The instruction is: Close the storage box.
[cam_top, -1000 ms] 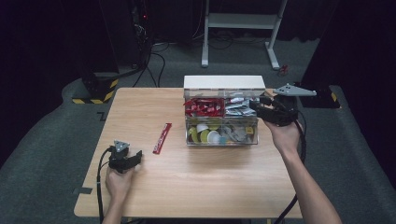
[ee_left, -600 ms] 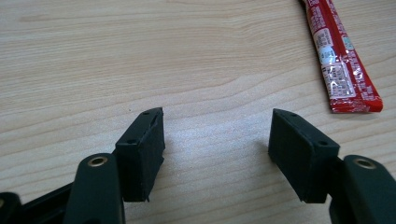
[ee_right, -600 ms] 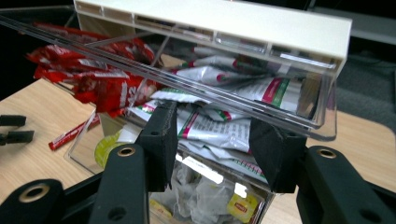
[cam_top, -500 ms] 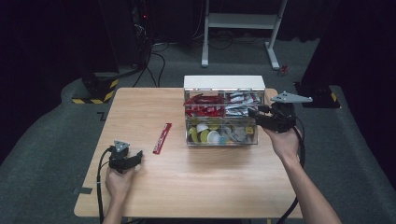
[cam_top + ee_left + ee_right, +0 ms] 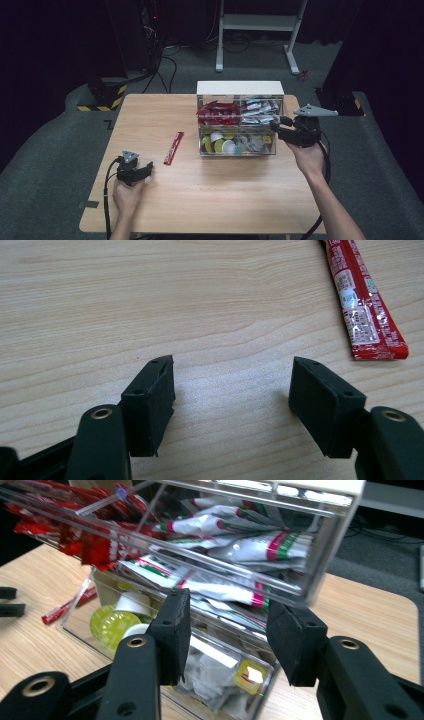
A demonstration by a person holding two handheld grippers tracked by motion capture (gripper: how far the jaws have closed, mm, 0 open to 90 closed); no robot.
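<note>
High view: right gripper [image 5: 276,126] at the clear organizer box [image 5: 239,122], left gripper [image 5: 141,170] parked on table [image 5: 225,200].

Right jaws part-open w/ nothing held, just at the box's right front corner, level w/ the top drawer of white sachets [image 5: 240,545]. Left jaws wide apart, empty, resting on wood near the red stick sachet [image 5: 173,148], which lies alone left of the box. Sachet looks light, thin, floppy & slick; prob best pinched across its middle, flat against the table.
</note>
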